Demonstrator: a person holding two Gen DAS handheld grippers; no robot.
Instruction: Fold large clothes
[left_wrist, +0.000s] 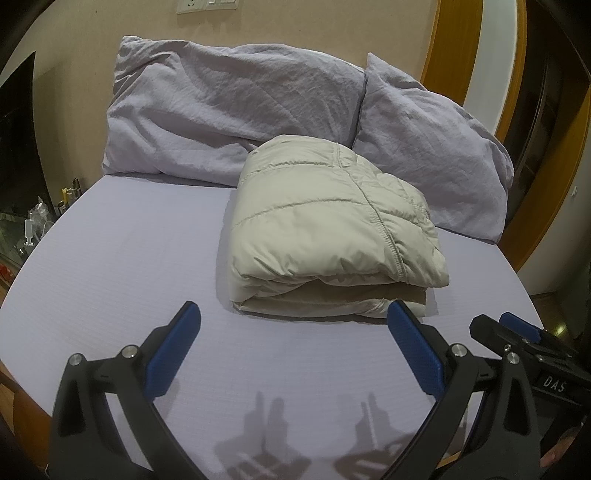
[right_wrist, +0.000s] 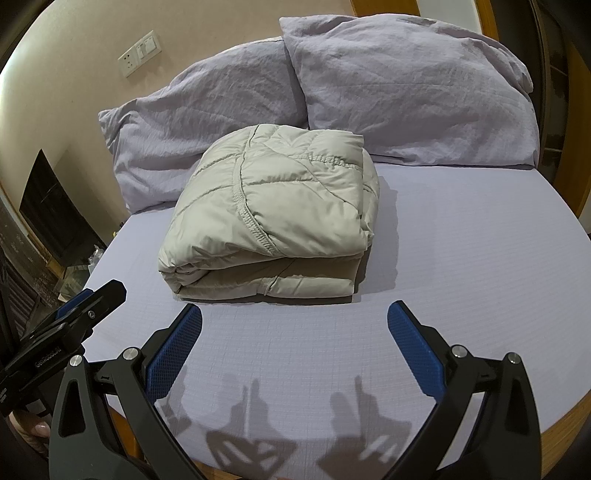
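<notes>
A beige quilted puffer jacket (left_wrist: 332, 229) lies folded into a thick rectangular bundle on the lavender bed sheet (left_wrist: 129, 258); it also shows in the right wrist view (right_wrist: 273, 218). My left gripper (left_wrist: 293, 314) is open and empty, just in front of the bundle's near edge. My right gripper (right_wrist: 294, 314) is open and empty, in front of the bundle's near right corner. The right gripper also shows at the right edge of the left wrist view (left_wrist: 517, 328), and the left gripper at the left edge of the right wrist view (right_wrist: 88, 299).
Two lavender pillows (left_wrist: 229, 107) (left_wrist: 436, 147) lean against the wall behind the jacket. A nightstand with small clutter (left_wrist: 37, 221) stands left of the bed. A wooden door frame (left_wrist: 480, 55) is at the right. The bed's near wooden edge (right_wrist: 554, 417) runs below the grippers.
</notes>
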